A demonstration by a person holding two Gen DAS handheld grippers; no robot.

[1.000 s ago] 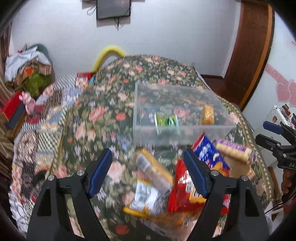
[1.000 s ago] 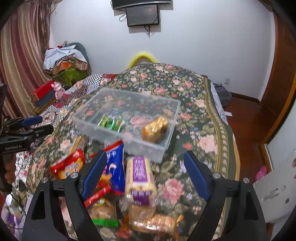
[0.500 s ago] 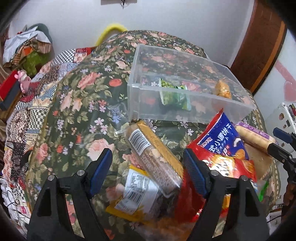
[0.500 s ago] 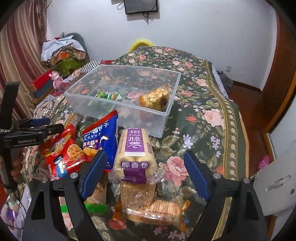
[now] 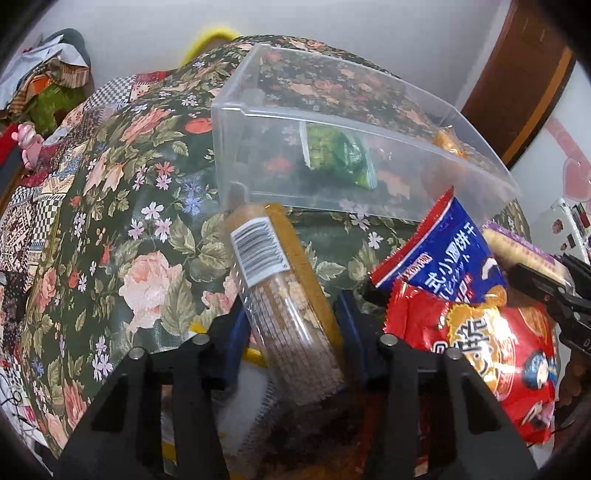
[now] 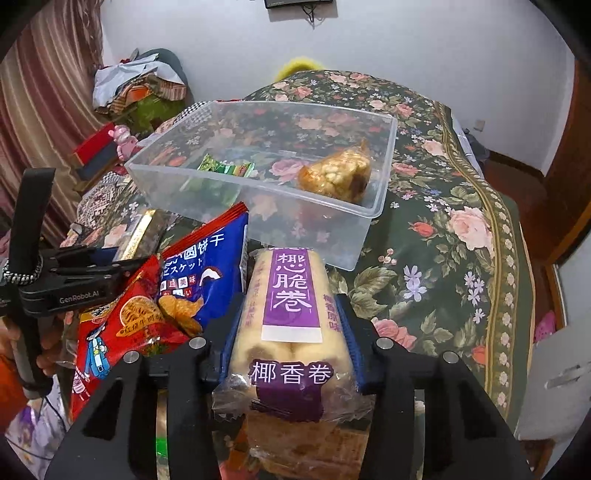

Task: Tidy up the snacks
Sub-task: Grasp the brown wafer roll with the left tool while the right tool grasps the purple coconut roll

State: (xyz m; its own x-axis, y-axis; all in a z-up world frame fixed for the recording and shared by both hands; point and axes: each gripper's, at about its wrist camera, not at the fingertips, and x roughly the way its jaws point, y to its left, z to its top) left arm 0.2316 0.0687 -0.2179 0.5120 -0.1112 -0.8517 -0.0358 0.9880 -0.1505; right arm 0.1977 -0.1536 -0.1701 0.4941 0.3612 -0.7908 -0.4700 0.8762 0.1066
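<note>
Left tool is gripping the cracker sleeve; right tool is gripping the coconut roll pack. Both sit crosswise between blue pads, probably for lifting into the clear bin just ahead.

A lived-in room of a private home is indicated. The landmark is the bench, which is covered by a dark floral cloth of household pattern. Behind its far end, a plain white wall is seen, with a dark screen mounted high and loose cables hanging beneath it. To the left of the bench, striped pink curtains are hung, and beside them a heap of clothing and bags is piled, with a pink toy below it. To the right of the bench, a wooden door frame and red-brown flooring are observed. Pink heart decals are fixed to a white surface there.
</note>
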